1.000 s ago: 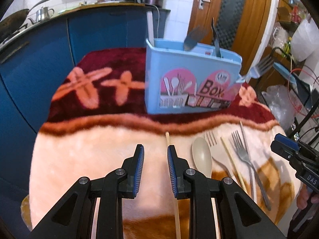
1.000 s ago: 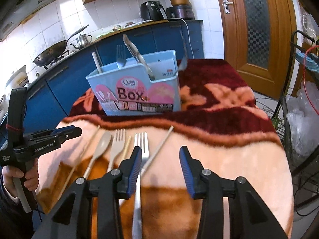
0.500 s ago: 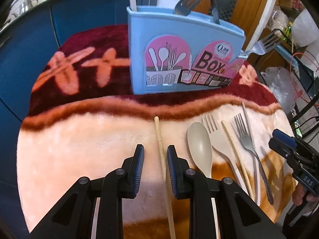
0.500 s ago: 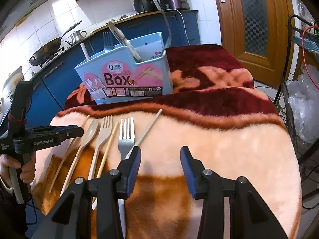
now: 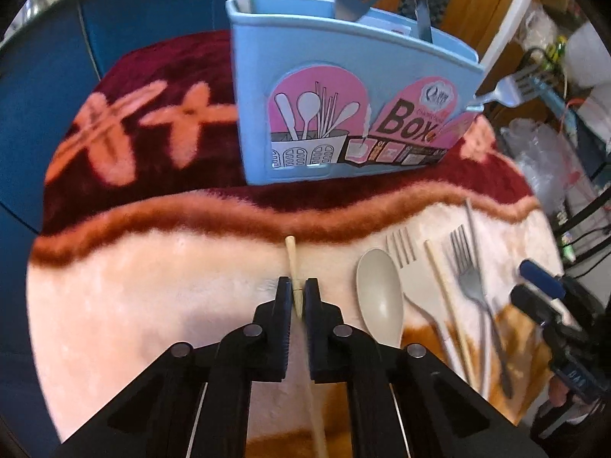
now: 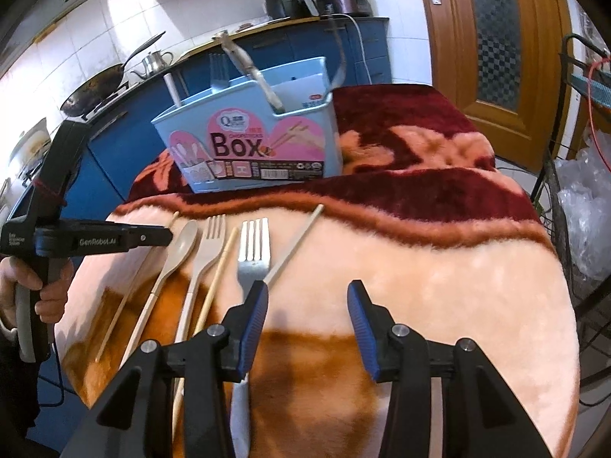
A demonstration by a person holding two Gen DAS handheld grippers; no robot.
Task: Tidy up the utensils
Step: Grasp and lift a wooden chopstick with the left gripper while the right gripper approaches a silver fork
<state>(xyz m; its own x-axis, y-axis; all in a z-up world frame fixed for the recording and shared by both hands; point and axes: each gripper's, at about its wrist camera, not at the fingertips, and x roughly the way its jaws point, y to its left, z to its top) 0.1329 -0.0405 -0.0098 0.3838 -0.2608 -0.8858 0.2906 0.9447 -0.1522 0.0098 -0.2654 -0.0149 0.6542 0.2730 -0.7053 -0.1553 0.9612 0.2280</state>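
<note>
A light blue utensil box point(image 5: 343, 107) stands on the dark red part of the blanket, with several utensils in it; it also shows in the right wrist view point(image 6: 259, 141). My left gripper point(image 5: 298, 297) is shut on a pale chopstick point(image 5: 292, 263) that lies on the blanket. To its right lie a beige spoon point(image 5: 378, 297), a beige fork point(image 5: 412, 278), another chopstick point(image 5: 443, 286) and a metal fork point(image 5: 469, 274). My right gripper point(image 6: 305, 320) is open and empty, just right of the metal fork point(image 6: 254, 255).
A fuzzy peach and red blanket point(image 6: 439, 286) covers the round table. Blue kitchen cabinets point(image 5: 145, 26) stand behind it. A wooden door point(image 6: 496, 38) and a wire rack with plastic bags point(image 6: 584, 206) are at the right.
My left gripper has moved forward and down onto the chopstick and closed on it. The right gripper has stayed open near the metal fork.
</note>
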